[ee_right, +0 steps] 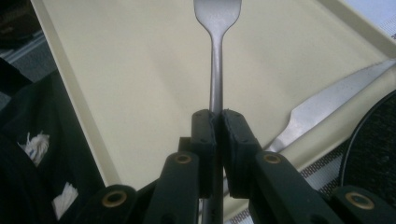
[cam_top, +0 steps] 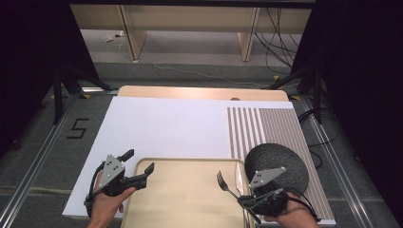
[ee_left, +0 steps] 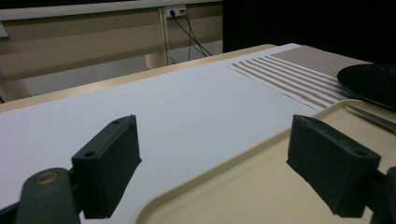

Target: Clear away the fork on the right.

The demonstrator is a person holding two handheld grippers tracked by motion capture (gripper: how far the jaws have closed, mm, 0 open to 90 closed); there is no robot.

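Note:
My right gripper (cam_top: 241, 197) (ee_right: 218, 122) is shut on the handle of a metal fork (cam_top: 223, 182) (ee_right: 216, 65). The fork is lifted above the right part of a beige tray (cam_top: 185, 199) (ee_right: 130, 70), tines pointing away from the hand. A table knife (cam_top: 241, 184) (ee_right: 327, 102) lies along the tray's right side. Beside the tray's right rim sits a black round plate (cam_top: 280, 164) (ee_right: 373, 144). My left gripper (cam_top: 139, 161) (ee_left: 219, 163) stands open over the tray's (ee_left: 261, 191) far left corner, with nothing between its jaws.
A white sheet (cam_top: 161, 128) (ee_left: 177, 107) covers the table, with a brown-striped placemat (cam_top: 271, 126) (ee_left: 299, 74) under the plate (ee_left: 373, 81). The knife (ee_left: 373, 120) tip shows near the tray's far rim. Cables and table legs stand beyond the far edge.

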